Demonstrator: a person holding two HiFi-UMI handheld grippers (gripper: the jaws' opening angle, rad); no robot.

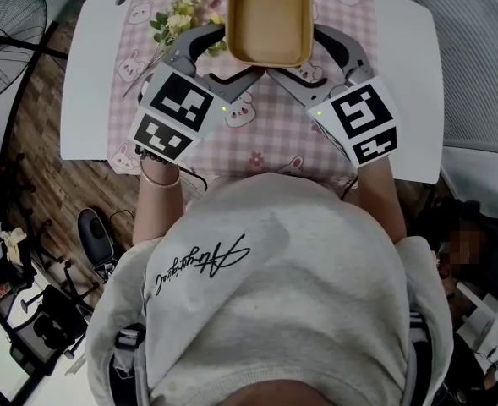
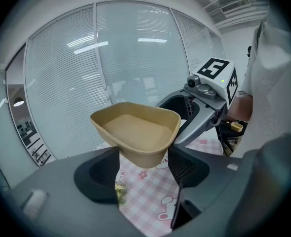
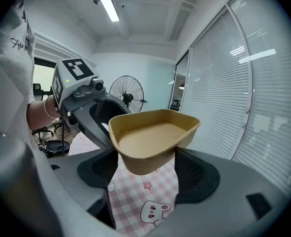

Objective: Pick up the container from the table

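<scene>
A tan, empty paper container (image 1: pixel 269 15) hangs above the pink checked cloth, gripped from its two near corners. My left gripper (image 1: pixel 230 57) is shut on its left end, and the right gripper (image 1: pixel 309 57) is shut on its right end. In the left gripper view the container (image 2: pixel 135 132) sits wedged between the dark pads of the left gripper (image 2: pixel 141 163), with the right gripper (image 2: pixel 204 98) behind it. In the right gripper view the container (image 3: pixel 152 137) rests between the pads of the right gripper (image 3: pixel 147 169), clear of the cloth below; the left gripper (image 3: pixel 83 93) is beyond it.
A pink rabbit-print cloth (image 1: pixel 265 134) covers the middle of a white table (image 1: pixel 92 83). A sprig of flowers (image 1: pixel 177 19) lies on the cloth left of the container. A floor fan (image 1: pixel 8 24) stands far left and a chair base (image 1: pixel 96 235) lies by the person's side.
</scene>
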